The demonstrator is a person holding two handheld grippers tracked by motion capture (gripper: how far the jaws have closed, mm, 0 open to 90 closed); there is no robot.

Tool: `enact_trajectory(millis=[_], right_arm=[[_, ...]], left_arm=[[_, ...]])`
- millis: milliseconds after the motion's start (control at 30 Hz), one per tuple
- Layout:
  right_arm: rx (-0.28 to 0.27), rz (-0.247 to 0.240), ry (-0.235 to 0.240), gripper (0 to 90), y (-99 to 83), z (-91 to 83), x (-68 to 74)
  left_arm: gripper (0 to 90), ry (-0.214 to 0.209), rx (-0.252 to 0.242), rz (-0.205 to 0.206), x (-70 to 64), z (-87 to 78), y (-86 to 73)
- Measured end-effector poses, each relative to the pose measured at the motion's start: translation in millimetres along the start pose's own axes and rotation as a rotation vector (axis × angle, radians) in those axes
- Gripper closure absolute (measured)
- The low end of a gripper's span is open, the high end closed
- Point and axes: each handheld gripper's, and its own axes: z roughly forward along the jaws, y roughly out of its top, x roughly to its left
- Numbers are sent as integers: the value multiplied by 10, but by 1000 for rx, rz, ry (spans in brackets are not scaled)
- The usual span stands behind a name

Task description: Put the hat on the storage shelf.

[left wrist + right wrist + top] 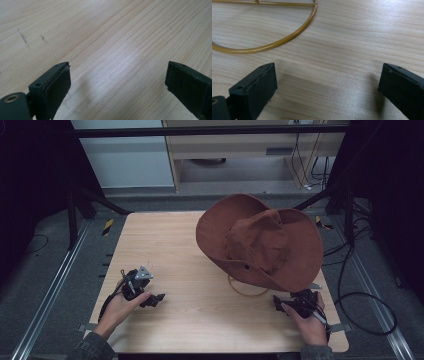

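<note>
On the right half of the table [165, 265] sits a brown wide-brimmed hat [260, 240], perched tilted on a thin gold wire stand [247, 292] whose round base ring rests flat on the wood just under the near brim. Judging by the creased crown and the wavy, curled brim, the hat is soft felt or suede-like cloth: light, floppy rather than stiff, not slippery, and unlikely to break, though a hard pinch could crease it. The brim edge looks like the best place to grip, since it is thin enough to fit between the pads; holding it at two spots well apart would stop it from drooping. The stand looks light as well and may tip or slide if the hat drags on it. The right gripper [292, 304] lies low near the front edge, just beside the ring, its jaws spread wide and empty over bare wood in the right gripper view. The left gripper [150, 299] rests well apart from the hat on the left side, jaws likewise wide open with nothing between them.
</note>
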Motion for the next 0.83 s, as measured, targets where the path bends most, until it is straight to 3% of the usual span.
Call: enact_trajectory(millis=[133,167,200,367,500,567,833], right_arm=[[4,16,1,19,-2,-2,12],[0,0,0,19,0,0,0],[6,26,3,19,-3,-2,20],[6,27,3,19,-3,-3,21],[6,26,3,19,-3,-3,20],[6,27,3,19,-3,-3,21],[6,27,3,19,-3,-3,21]], left_arm=[[59,14,4,-2,18,45,-49],[59,12,3,-8,26,55,-60],[58,12,0,-12,33,64,-72],[43,1,-7,-26,34,124,-127],[20,-10,-38,-40,28,152,-153],[0,-7,-98,-46,28,189,-193],[0,-8,-117,-49,27,200,-206]])
